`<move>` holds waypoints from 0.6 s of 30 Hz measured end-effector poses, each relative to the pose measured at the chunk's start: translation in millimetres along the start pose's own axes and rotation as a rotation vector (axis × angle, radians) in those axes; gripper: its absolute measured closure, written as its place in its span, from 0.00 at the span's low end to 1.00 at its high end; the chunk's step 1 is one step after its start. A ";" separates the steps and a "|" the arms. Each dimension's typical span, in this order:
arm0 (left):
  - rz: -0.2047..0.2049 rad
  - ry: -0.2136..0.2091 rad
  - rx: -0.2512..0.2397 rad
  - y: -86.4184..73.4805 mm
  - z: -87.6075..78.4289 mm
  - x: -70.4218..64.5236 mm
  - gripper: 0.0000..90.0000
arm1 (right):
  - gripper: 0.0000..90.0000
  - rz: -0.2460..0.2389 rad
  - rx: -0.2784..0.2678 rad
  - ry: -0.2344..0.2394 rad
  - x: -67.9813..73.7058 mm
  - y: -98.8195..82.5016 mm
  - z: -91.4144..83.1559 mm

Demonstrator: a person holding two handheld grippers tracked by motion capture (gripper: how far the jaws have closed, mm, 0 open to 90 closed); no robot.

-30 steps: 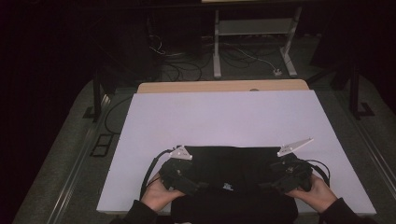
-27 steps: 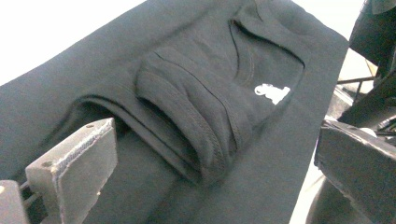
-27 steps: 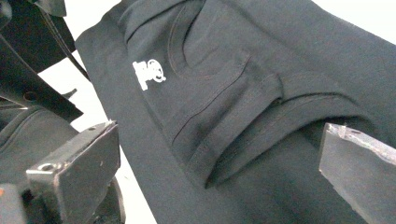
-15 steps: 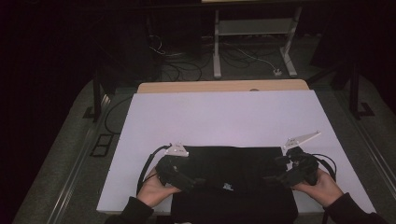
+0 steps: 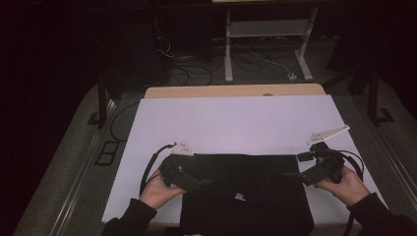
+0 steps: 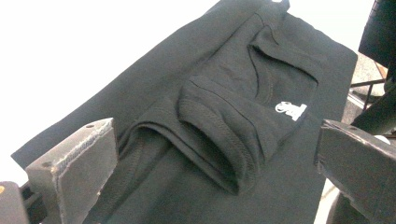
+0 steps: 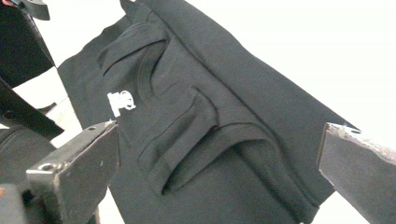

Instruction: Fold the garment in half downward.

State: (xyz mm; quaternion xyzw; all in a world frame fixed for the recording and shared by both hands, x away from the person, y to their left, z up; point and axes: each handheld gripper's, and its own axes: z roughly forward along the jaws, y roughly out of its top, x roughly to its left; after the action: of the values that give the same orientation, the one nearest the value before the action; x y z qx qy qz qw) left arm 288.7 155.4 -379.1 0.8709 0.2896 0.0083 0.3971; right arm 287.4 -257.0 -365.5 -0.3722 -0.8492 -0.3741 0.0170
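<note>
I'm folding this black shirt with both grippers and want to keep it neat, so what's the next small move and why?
Probably lower both grippers and close each on the folded-in sleeve in front of it. The left gripper and right gripper both stand open, jaws wide, above the black shirt, holding nothing. A sleeve fold lies between each pair of jaws, on the white table.

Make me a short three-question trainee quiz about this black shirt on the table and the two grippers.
1. True or false: the black shirt hangs past the near edge of the white table.
2. Is the left gripper open or shut?
3. The small white logo lies: A) near the collar, B) on the table, C) on a jaw.

Key: 1 true; 2 open, as is the right gripper; 3 A.
</note>
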 end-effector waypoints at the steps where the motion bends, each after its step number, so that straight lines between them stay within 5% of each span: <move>1: 0.002 0.001 0.002 0.6 -0.6 1.4 0.00 | 0.00 0.001 -0.001 -0.004 -0.9 0.9 -0.4; 18: -0.005 0.010 0.021 11.7 -7.9 24.3 0.00 | 0.00 -0.013 0.002 -0.045 -19.1 13.7 -3.8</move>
State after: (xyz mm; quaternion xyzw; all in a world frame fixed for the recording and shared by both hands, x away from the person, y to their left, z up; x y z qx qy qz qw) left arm 312.9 167.2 -370.8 0.8741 0.2939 0.0084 0.3866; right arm 309.1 -265.2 -360.1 -0.3750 -0.8522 -0.3649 -0.0041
